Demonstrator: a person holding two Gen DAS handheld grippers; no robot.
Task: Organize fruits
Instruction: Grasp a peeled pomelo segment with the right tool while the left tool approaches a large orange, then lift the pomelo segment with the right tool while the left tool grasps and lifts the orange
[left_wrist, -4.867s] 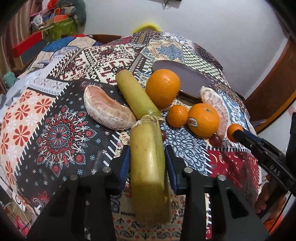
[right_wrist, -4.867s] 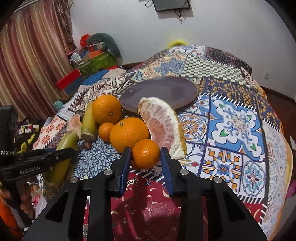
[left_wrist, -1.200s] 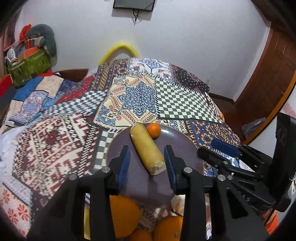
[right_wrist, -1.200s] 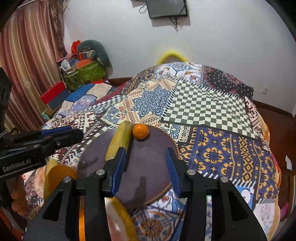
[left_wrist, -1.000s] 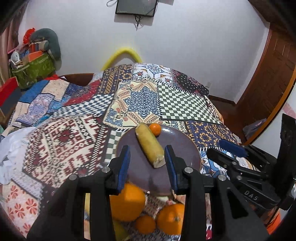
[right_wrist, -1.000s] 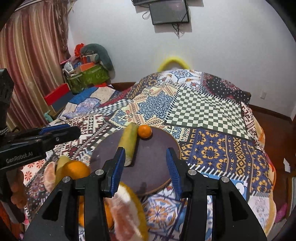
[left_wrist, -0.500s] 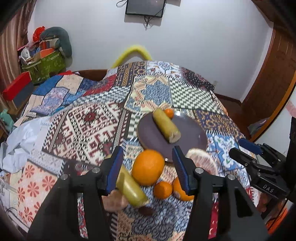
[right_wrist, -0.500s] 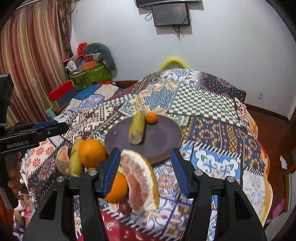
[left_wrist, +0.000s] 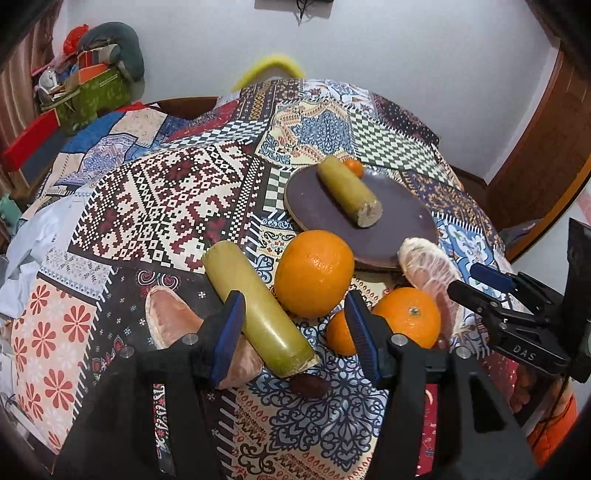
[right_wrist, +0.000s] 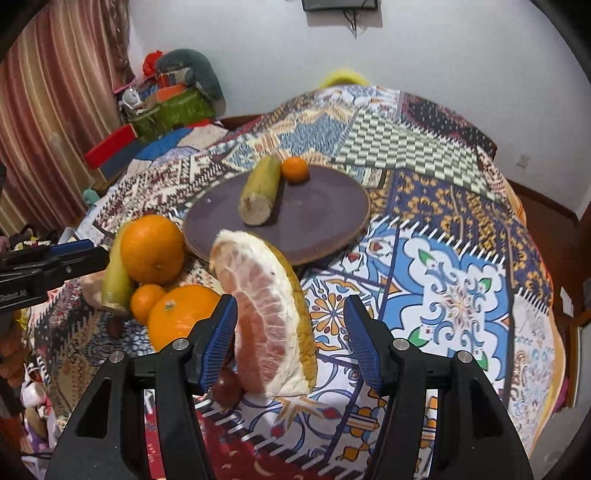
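A dark plate (left_wrist: 402, 221) (right_wrist: 325, 206) holds a short cane piece (left_wrist: 347, 192) (right_wrist: 260, 195) and a small orange (left_wrist: 352, 166) (right_wrist: 294, 169). My left gripper (left_wrist: 295, 336) is open above a second cane piece (left_wrist: 255, 310) and a big orange (left_wrist: 314, 273), pads touching neither. My right gripper (right_wrist: 290, 343) is open around a pomelo wedge (right_wrist: 269, 317) (left_wrist: 424, 269); the right pad is clear of it, the left pad close beside it. Each gripper shows at the other view's edge: the right gripper (left_wrist: 472, 284), the left gripper (right_wrist: 74, 254).
An orange (left_wrist: 406, 321), a small mandarin (left_wrist: 338, 332), a peeled pomelo segment (left_wrist: 166, 317) and a dark round fruit (left_wrist: 308, 384) lie in front of the plate on the patchwork cloth (left_wrist: 166, 192). Boxes and bags (right_wrist: 166, 107) are stacked by the curtain.
Both grippers have drawn back from the plate and sunk toward the fruit pile, jaws wider. The cane piece and small orange held earlier now lie on the plate.
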